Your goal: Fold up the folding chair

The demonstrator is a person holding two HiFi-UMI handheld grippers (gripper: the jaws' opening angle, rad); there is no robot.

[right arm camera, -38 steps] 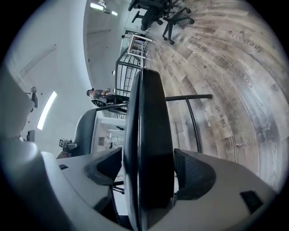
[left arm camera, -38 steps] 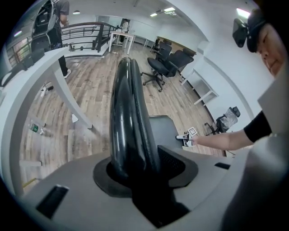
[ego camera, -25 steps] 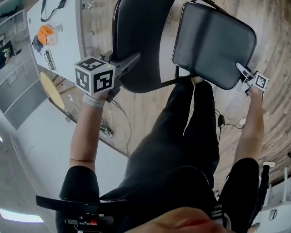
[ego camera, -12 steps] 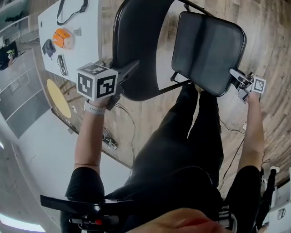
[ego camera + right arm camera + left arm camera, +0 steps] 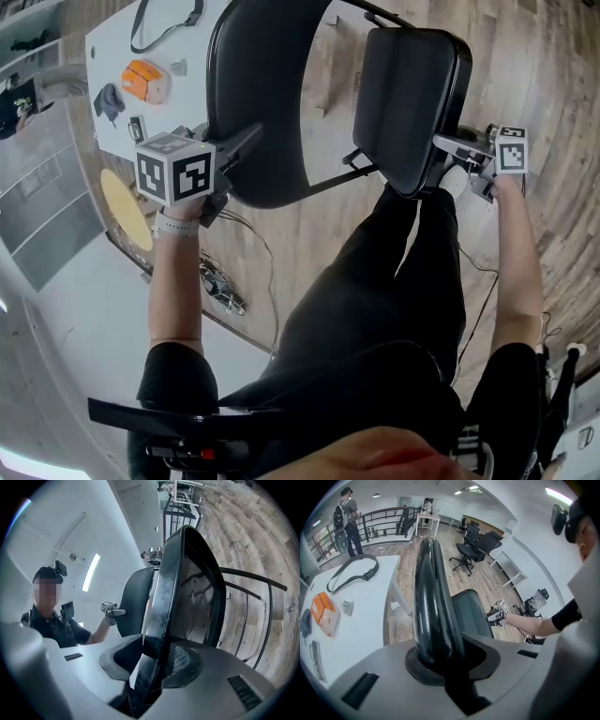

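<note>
Bright, even indoor light from ceiling strips (image 5: pixel 91 571), with strong fisheye bending at edges and dark vignetted corners.

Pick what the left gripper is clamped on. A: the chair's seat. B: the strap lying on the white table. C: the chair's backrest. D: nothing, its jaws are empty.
C: in the left gripper view, the left gripper has its jaws shut on the edge of the black backrest, which rises straight out from between them.
</note>
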